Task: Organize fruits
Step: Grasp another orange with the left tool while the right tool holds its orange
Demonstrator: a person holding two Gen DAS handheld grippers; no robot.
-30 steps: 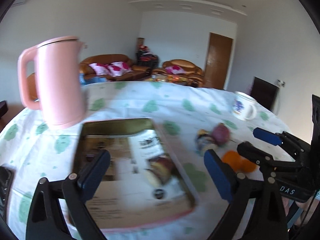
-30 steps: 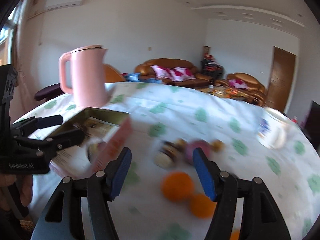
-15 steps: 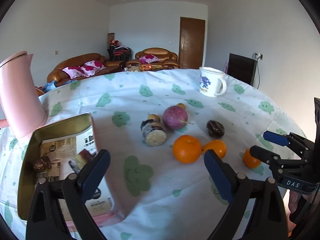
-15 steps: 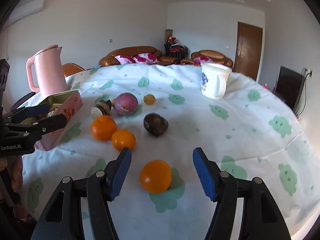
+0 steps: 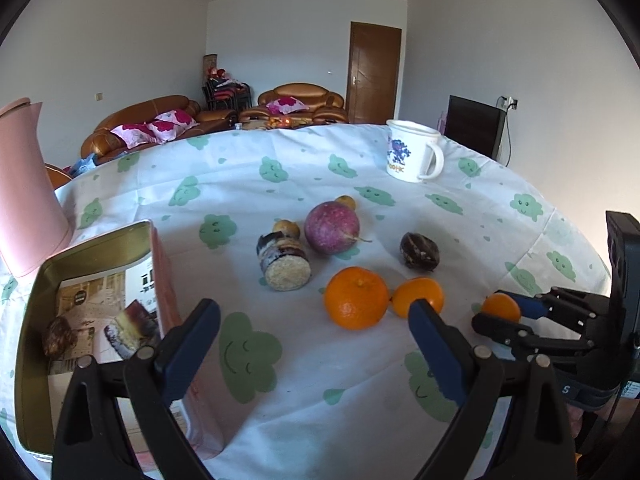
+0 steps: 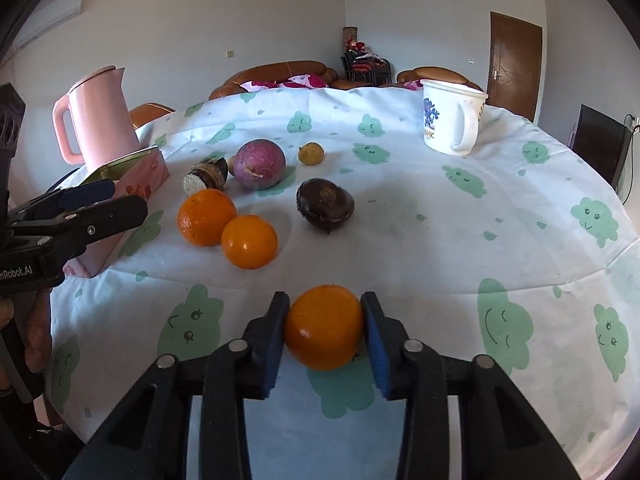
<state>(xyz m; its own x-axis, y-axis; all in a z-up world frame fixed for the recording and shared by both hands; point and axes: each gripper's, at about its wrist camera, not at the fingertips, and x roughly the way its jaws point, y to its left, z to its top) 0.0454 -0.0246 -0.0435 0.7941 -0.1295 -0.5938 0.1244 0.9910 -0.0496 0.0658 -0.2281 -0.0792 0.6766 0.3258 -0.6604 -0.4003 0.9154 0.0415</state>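
The right hand-held gripper (image 6: 324, 330) has just been closing and now pinches an orange (image 6: 323, 326) at lower centre on the worktop (image 6: 420, 240). The left hand-held gripper (image 5: 316, 344) gapes wide, empty, beside the tin (image 5: 100, 280).

Tin (image 5: 92, 264) left of the fruits (image 5: 356, 303); mug (image 5: 412, 156) behind them on the table (image 5: 500, 216).

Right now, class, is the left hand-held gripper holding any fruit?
No: the left hand-held gripper hangs open over bare tablecloth, with the large round orange lying beyond it.
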